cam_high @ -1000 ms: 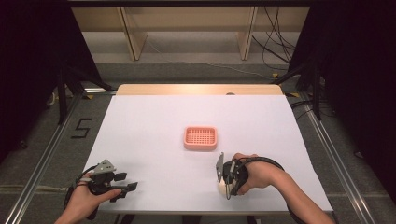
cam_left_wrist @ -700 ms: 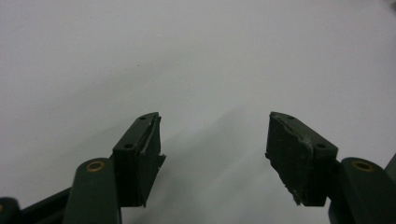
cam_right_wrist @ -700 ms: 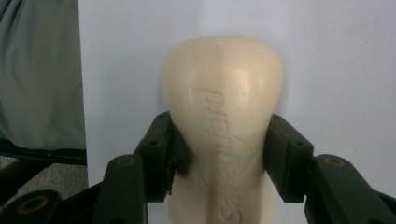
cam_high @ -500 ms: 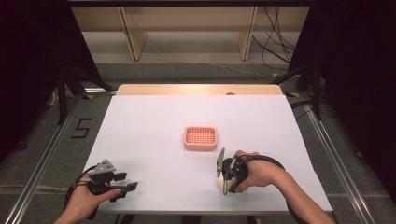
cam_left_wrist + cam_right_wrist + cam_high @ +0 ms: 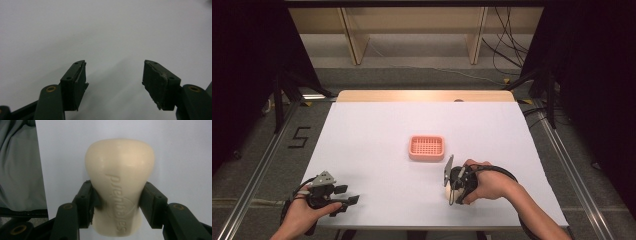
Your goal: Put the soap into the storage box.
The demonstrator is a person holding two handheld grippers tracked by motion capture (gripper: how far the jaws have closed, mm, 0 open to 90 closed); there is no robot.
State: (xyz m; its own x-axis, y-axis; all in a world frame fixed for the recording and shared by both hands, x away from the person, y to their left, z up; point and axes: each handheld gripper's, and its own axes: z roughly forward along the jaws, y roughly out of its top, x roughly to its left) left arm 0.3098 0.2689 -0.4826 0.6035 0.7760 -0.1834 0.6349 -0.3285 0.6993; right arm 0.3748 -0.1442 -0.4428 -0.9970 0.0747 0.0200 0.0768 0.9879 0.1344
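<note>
In the right gripper view, my right gripper (image 5: 120, 202) is shut on a cream soap bar (image 5: 120, 170) with raised lettering, its pads pressing the bar's narrow waist. From the high view that gripper (image 5: 451, 192) sits at the front right of the white table (image 5: 362, 130), held by a hand, and the soap (image 5: 445, 194) shows pale beneath it. A pink slotted soap dish (image 5: 427, 147) lies just behind it, near the table's middle. My left gripper (image 5: 346, 196) rests at the front left corner. Its jaws stand open over bare white surface (image 5: 113, 77).
The table's near edge runs just below both hands. A wooden strip borders the far edge (image 5: 422, 96). Behind it stand wooden shelf legs (image 5: 354, 45) and loose cables (image 5: 507, 55) on the floor. Dark curtains flank both sides.
</note>
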